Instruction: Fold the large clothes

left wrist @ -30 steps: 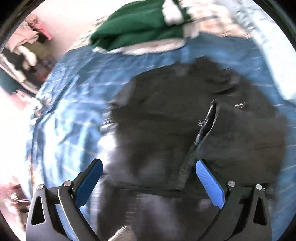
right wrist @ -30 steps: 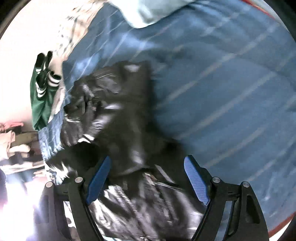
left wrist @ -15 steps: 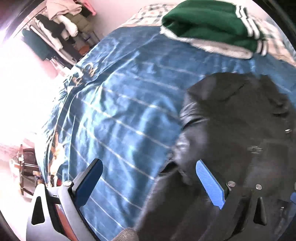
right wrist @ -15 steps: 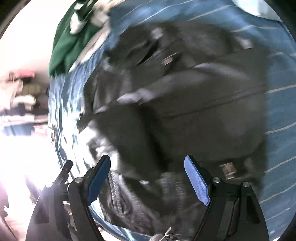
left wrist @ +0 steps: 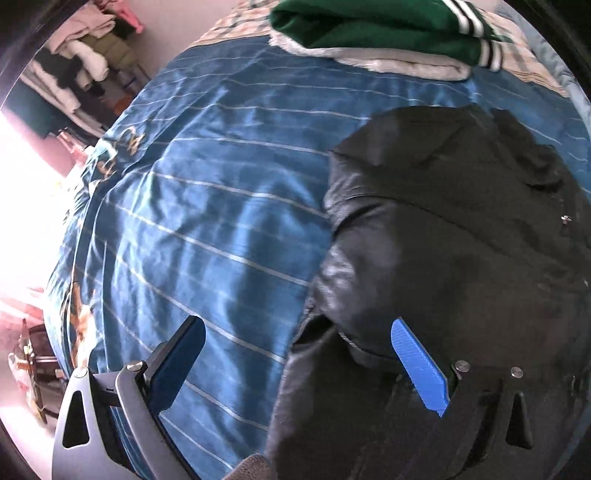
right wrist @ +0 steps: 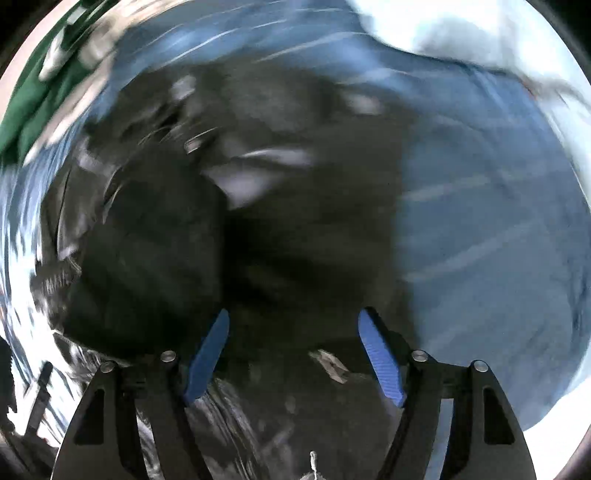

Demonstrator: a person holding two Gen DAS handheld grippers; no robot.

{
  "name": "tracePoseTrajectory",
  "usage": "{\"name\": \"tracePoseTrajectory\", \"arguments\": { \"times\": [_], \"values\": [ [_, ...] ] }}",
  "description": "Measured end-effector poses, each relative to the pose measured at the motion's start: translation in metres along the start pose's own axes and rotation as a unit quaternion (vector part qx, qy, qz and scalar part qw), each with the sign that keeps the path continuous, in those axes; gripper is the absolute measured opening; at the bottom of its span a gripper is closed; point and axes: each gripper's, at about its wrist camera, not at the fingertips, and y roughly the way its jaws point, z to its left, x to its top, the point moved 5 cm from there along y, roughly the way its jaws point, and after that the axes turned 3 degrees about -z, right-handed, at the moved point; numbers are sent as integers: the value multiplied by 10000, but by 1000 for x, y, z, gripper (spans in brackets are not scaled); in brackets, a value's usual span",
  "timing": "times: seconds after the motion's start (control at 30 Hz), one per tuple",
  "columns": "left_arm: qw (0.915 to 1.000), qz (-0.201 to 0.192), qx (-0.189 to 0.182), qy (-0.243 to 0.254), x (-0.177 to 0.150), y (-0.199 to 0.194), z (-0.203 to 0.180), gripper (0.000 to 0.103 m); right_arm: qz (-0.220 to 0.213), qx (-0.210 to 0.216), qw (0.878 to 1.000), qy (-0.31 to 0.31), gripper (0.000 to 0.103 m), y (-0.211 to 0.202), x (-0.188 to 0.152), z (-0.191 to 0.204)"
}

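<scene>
Black jacket (left wrist: 461, 236) lies bunched on the blue striped bedspread (left wrist: 221, 206), below a folded green garment (left wrist: 373, 26) at the bed's far end. Left gripper (left wrist: 295, 362) hangs wide and empty over the jacket's left edge. Right gripper (right wrist: 293, 354) points down over the dark cloth, jaws closing, pads not yet pressing. Best to pinch one clean edge or hem, not a thick bunch, then lift both sides evenly so the fold lands flat.
</scene>
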Motion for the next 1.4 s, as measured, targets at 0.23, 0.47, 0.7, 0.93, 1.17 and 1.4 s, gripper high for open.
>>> {"name": "tracePoseTrajectory", "arguments": {
  "times": [0.23,0.47,0.7,0.93,1.17,1.4],
  "values": [
    [9996,-49,-187,220,11,3,-16,103,-669,329,9942,774,76,-50,9,-1],
    [9986,40,-22,523,23,41,-32,103,463,-304,9961,685,77,39,14,-18],
    [9991,-4,-257,351,36,27,-25,103,-77,-297,9991,291,21,24,10,-6],
    [9983,-245,-42,528,50,24,-26,103,-83,-543,9983,192,19,8,-5,-14],
    [9978,-88,-57,649,42,62,-33,103,66,419,9953,875,20,2,2,-35],
    [9985,-42,-189,513,39,62,-30,103,66,218,9991,370,42,44,35,-31]
  ]
}}
